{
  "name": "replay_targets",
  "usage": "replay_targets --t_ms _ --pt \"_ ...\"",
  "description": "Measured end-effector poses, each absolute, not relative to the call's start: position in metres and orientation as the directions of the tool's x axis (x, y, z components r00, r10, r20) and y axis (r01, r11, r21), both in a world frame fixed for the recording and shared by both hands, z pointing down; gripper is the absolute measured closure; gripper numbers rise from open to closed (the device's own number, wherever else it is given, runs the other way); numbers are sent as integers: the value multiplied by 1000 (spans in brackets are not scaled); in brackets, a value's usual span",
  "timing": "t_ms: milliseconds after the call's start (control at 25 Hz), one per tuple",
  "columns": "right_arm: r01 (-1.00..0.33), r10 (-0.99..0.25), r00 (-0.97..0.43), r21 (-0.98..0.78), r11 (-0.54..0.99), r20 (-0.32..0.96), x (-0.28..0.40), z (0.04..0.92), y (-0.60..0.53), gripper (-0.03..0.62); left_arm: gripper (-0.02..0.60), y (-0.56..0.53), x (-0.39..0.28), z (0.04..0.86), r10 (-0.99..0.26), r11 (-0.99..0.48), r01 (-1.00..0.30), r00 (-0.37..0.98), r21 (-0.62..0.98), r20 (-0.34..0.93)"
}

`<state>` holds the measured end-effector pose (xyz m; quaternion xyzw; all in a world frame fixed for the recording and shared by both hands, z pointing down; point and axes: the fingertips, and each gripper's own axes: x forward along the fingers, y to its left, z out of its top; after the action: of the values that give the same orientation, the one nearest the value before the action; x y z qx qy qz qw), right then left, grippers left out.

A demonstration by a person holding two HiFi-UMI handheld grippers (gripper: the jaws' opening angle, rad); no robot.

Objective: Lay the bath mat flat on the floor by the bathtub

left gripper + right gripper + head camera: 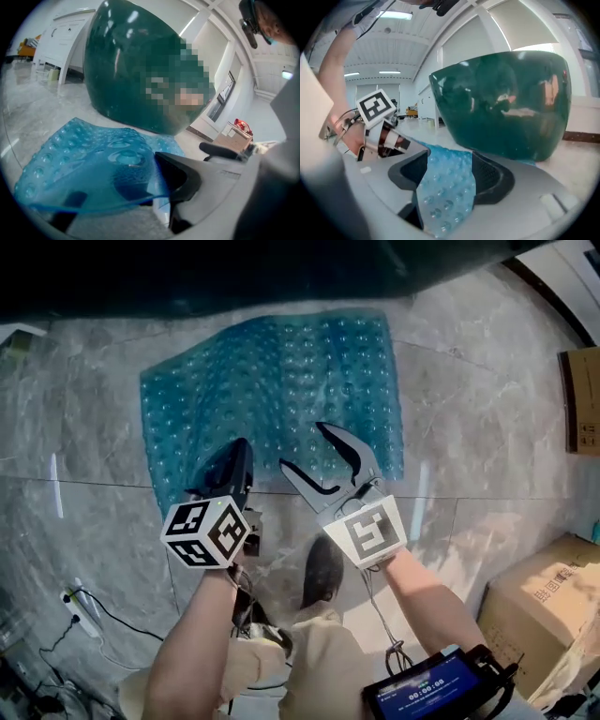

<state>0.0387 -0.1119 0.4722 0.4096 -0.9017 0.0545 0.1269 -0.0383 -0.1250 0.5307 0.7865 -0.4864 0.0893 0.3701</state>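
Note:
A translucent blue bath mat [281,381] with raised bubbles lies mostly flat on the marble floor, right beside the dark green bathtub [234,277]. My left gripper [232,470] is shut on the mat's near left edge. In the left gripper view that edge of the mat [84,159] is lifted and curls over the left gripper [150,183], in front of the bathtub [131,70]. My right gripper [300,444] is open over the near right edge. In the right gripper view the mat [440,206] shows between the spread jaws of the right gripper [447,176], apart from both pads.
Cardboard boxes [544,606] stand at the right, another box [583,399] further back. A power strip with cables [80,610] lies at the lower left. The person's shoe [323,568] is just behind the grippers. White furniture [61,42] stands beyond the tub.

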Motion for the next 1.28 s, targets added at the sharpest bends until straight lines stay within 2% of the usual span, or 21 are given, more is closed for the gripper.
replay_targets --t_ms 120,200,360,680,880,1040,1160,1280 --pt "-750 -728 -615 57 658 304 45 438 -96 286 560 -112 -38 526 -669 -274 -842 514 464 538" --pt "-748 -722 -595 84 658 353 51 433 -87 286 560 -117 -39 525 -676 -270 -828 526 492 516" --pt "-686 -644 -575 130 715 504 47 471 -48 269 561 -110 -44 536 -716 -172 -779 520 604 467" --pt "-640 -682 -558 277 716 473 -4 582 -56 241 561 -96 -42 567 -810 -65 -643 481 763 335" --pt "-566 -697 -549 408 716 461 -17 585 -40 262 563 -89 -52 572 -818 -59 -593 490 803 301" --pt "-479 -668 -537 466 744 515 -19 600 -12 215 555 -88 -54 568 -826 -42 -518 498 854 262" --pt "-466 -726 -458 558 687 512 -14 612 -32 216 551 -89 -47 567 -832 -28 -499 492 866 256" --pt "-450 -762 -410 616 647 501 -13 612 -54 244 552 -88 -45 570 -839 -26 -472 489 881 237"
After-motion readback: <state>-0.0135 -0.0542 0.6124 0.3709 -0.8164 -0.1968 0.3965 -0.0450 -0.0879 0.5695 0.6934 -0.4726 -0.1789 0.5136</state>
